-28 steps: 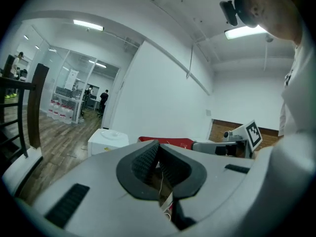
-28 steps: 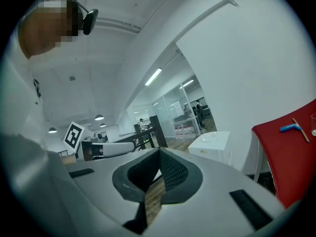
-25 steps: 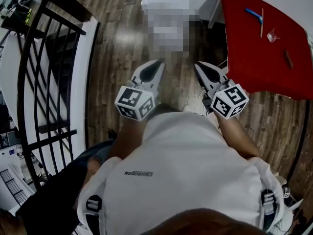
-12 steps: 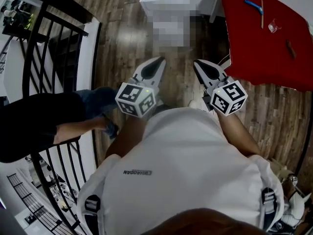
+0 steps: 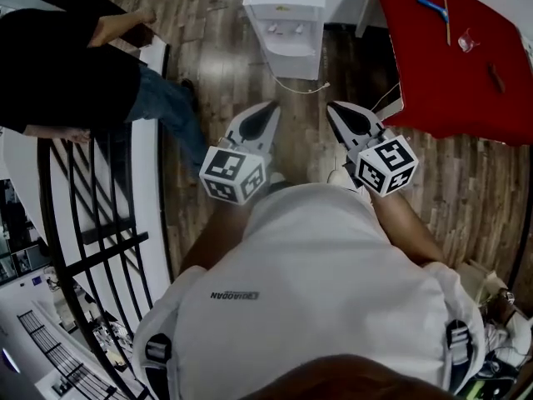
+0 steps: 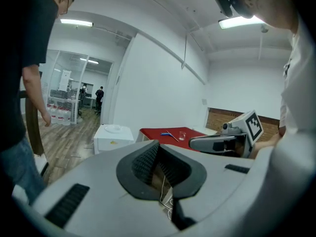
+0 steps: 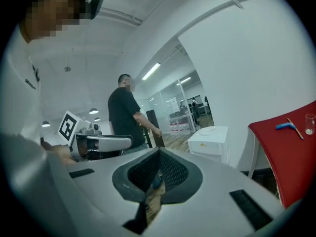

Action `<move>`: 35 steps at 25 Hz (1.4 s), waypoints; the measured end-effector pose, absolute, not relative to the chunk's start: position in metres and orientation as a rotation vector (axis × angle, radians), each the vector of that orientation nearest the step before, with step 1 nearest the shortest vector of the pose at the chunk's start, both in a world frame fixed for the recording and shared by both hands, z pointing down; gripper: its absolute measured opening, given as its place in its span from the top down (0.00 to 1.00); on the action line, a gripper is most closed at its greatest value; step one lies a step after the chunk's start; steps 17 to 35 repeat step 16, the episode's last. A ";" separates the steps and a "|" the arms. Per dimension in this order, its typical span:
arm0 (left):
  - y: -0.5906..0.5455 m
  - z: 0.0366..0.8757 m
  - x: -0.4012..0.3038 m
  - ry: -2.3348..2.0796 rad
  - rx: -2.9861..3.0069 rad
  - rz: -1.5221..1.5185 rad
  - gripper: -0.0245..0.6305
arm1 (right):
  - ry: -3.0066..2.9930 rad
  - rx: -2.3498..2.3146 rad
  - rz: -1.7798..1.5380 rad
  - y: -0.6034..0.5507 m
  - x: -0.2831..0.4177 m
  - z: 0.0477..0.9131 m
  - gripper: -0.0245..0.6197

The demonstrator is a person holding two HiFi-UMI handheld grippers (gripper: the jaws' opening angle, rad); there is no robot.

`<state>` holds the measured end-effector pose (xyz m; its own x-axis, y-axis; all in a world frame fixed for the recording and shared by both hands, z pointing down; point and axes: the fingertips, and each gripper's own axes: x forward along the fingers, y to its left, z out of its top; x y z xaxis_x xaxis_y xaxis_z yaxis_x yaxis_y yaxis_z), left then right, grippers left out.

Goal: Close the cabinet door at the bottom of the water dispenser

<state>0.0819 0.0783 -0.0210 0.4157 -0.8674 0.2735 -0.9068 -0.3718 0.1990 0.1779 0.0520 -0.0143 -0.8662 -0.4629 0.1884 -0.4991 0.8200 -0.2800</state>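
A person in a black shirt and jeans (image 5: 79,65), a second ago low at the left edge behind the black railing (image 5: 92,215), has walked along it to the top left corner of the head view. The white water dispenser (image 5: 285,15), earlier cut off at the top edge, now shows its whole top.

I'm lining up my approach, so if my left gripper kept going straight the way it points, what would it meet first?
Probably the water dispenser, near its front; wood floor and a white cable lie between it and the left gripper. Depth is unclear.
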 end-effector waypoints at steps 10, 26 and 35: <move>0.074 -0.016 0.066 -1.508 2.362 0.157 0.97 | -2.864 0.787 0.470 0.051 0.164 -0.019 0.93; 0.074 -0.015 0.065 -1.496 2.372 0.167 0.97 | -2.866 0.794 0.463 0.048 0.160 -0.019 0.93; 0.074 -0.015 0.065 -1.496 2.372 0.167 0.97 | -2.866 0.794 0.463 0.048 0.160 -0.019 0.93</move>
